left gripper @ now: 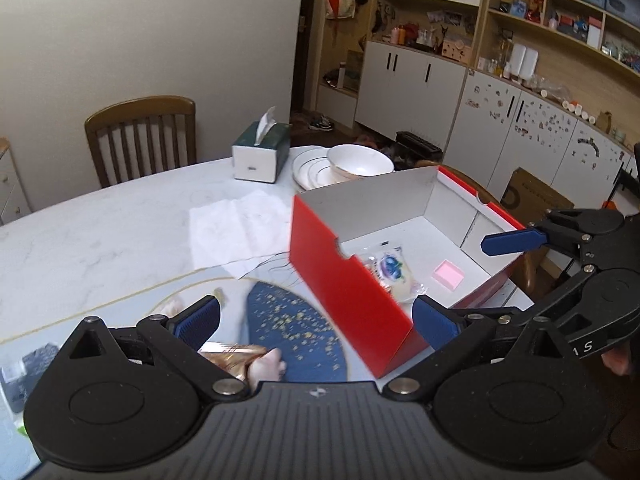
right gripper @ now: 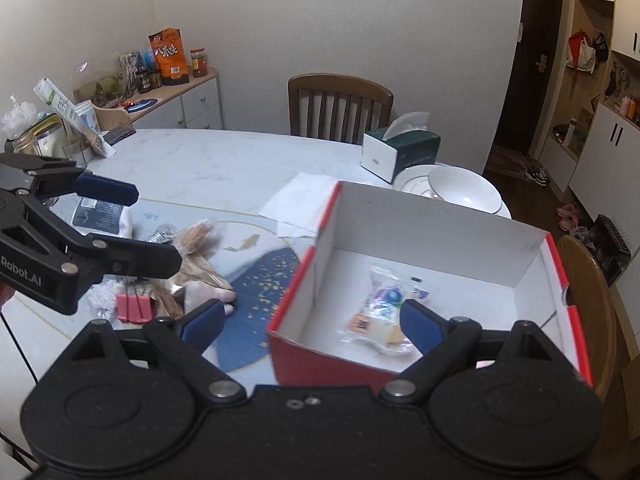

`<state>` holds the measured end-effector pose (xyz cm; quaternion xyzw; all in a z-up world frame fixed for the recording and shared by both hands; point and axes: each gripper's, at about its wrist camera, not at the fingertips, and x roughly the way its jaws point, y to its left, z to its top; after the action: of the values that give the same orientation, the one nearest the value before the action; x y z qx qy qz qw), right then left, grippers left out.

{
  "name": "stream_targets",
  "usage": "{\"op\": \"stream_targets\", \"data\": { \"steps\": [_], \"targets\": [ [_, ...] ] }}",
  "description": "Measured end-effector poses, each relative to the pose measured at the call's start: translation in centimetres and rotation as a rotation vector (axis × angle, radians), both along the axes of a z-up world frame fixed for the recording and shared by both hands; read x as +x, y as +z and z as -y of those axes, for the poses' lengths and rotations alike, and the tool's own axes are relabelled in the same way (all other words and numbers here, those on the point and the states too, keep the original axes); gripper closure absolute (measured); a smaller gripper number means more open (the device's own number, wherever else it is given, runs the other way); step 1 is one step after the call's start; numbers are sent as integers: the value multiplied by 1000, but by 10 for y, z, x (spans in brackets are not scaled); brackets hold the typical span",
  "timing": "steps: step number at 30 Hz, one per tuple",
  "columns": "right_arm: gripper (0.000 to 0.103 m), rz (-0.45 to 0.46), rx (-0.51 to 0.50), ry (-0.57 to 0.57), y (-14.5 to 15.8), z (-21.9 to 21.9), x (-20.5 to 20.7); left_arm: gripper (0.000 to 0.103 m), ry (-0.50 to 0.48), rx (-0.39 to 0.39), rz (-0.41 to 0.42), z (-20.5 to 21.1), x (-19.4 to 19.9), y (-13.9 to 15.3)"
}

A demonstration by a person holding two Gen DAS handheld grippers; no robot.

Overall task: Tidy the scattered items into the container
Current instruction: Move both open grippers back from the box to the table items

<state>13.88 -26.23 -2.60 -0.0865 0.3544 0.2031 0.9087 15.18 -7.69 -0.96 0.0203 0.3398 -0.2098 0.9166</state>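
The right gripper (right gripper: 314, 326) hangs with its blue-padded jaws spread wide over the near left corner of a red cardboard box (right gripper: 320, 360) with a white inside. A clear snack packet (right gripper: 380, 312) lies on the box floor. Left of the box, on the white marble table (right gripper: 224, 164), sit a blue gold-flecked mat (right gripper: 256, 292), a pink bar (right gripper: 134, 307) and a heap of wrapped snacks (right gripper: 196, 256). The left gripper (right gripper: 156, 228), jaws apart, reaches in from the left above that heap. Beyond the box stand a green tissue box (right gripper: 404, 152) and a white bowl (right gripper: 466, 194).
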Motion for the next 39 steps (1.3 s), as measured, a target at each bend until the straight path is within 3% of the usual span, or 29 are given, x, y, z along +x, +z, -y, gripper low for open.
{"op": "stream_targets", "data": {
  "steps": [16,25,39],
  "targets": [
    [9,-17,-28,-9,-15,-69,-11,0,19,46,57,-79,-28,-19],
    [11,-45,-15,-70,-29,-100,-6,0,57,28,0,-121,-22,-38],
    [18,-77,-40,-193,-55,-128,10,0,70,107,-61,-162,2,-79]
  ]
}}
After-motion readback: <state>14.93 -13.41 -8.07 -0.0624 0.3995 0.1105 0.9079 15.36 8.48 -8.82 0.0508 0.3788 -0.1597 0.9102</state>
